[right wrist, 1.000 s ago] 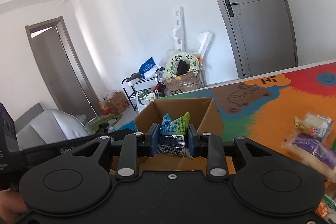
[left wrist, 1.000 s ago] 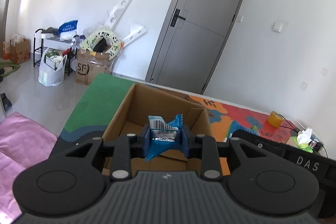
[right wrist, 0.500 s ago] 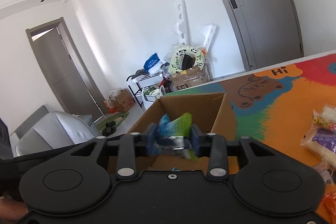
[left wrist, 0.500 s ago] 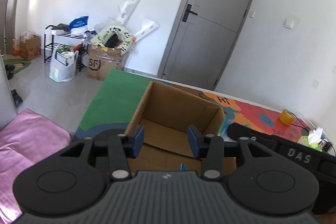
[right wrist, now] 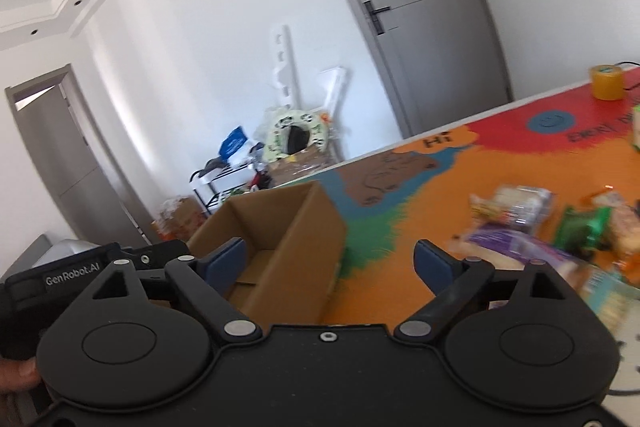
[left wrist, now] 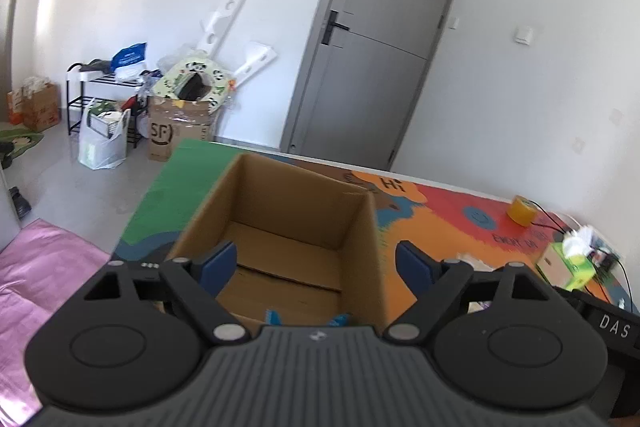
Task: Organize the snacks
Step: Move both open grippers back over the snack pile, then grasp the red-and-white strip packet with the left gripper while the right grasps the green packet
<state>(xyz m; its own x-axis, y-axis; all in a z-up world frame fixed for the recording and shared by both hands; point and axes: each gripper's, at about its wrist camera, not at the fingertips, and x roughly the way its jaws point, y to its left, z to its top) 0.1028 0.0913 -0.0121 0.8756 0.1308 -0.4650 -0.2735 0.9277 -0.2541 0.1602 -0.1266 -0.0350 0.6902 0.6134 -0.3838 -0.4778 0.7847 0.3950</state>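
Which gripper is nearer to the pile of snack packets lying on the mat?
Right. The right gripper, jaws opening and empty, has the snack packets just ahead beside its right finger. The left gripper, also opening, hangs over the cardboard box.

The left gripper (left wrist: 316,261) is black, with a ribbed grey body, two round discs, silver pivot screws and blue pads (left wrist: 218,263). The right gripper (right wrist: 330,261) is smooth black with the same discs, screws and blue pads (right wrist: 226,261). White lettering reads "DAS" on one handle and "GenRobot.AI" on the other.
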